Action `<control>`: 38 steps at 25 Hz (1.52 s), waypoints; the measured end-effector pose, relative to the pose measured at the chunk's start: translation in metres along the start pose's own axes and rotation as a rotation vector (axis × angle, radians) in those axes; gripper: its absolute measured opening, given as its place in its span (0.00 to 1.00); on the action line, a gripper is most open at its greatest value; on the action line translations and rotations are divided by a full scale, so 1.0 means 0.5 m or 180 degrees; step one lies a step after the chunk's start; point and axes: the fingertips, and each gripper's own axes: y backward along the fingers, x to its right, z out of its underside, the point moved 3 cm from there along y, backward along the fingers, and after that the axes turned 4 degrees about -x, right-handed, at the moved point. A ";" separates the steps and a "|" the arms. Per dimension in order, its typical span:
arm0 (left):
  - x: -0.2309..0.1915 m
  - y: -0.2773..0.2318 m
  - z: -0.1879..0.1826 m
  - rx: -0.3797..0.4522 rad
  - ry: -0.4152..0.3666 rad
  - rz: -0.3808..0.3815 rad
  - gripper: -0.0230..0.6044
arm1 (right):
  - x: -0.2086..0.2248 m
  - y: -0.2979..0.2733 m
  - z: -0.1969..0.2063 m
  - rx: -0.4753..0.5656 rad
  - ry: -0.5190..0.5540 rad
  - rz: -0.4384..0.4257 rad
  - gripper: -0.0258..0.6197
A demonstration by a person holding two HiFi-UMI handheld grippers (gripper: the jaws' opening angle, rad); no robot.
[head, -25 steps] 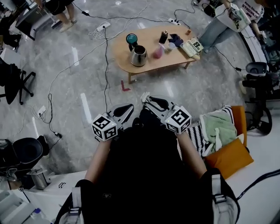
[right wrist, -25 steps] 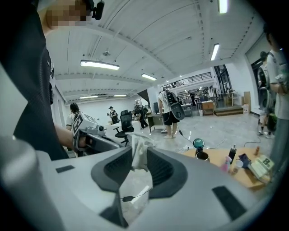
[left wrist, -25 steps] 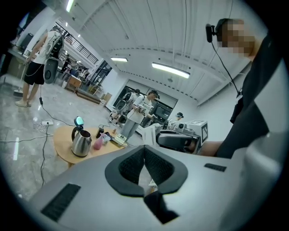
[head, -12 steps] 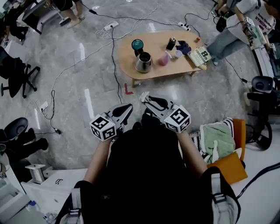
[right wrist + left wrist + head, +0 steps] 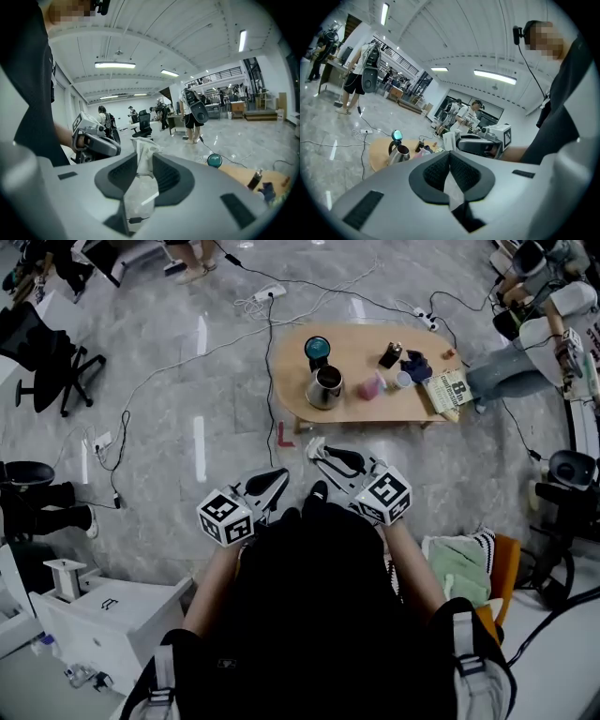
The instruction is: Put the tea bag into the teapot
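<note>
A steel teapot (image 5: 324,387) stands open on a low wooden table (image 5: 375,409) ahead, its teal lid (image 5: 317,347) resting beside it. My right gripper (image 5: 315,448) is held in front of my body, shut on a white tea bag (image 5: 142,161) that sticks up between its pads. My left gripper (image 5: 278,473) hangs beside it to the left, jaws shut with nothing in them (image 5: 449,157). Both are well short of the table. The left gripper view shows the teapot (image 5: 397,153) far off.
The table also carries a pink cup (image 5: 372,386), a book (image 5: 454,390) and small dark items. Cables (image 5: 269,352) and a red L mark (image 5: 284,435) lie on the marble floor. There is a white cabinet (image 5: 103,615) at lower left, an office chair (image 5: 42,343) at left, and people (image 5: 525,343) at right.
The view has advanced toward the table, which now sits farther right and lower in the head view. Both grippers keep the same pose, with the tea bag still held.
</note>
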 end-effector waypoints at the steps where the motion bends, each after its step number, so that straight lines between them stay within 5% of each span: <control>1: -0.003 -0.003 -0.002 0.0011 0.0012 -0.0035 0.06 | 0.006 -0.003 -0.003 0.0002 0.0019 -0.0033 0.21; 19: -0.003 -0.137 -0.043 -0.0152 -0.0098 -0.0106 0.06 | 0.076 0.044 0.041 0.0060 -0.0079 -0.0194 0.21; 38: -0.089 -0.221 -0.110 -0.0354 -0.0100 0.0319 0.06 | 0.158 0.003 0.022 0.0004 -0.0298 0.0158 0.21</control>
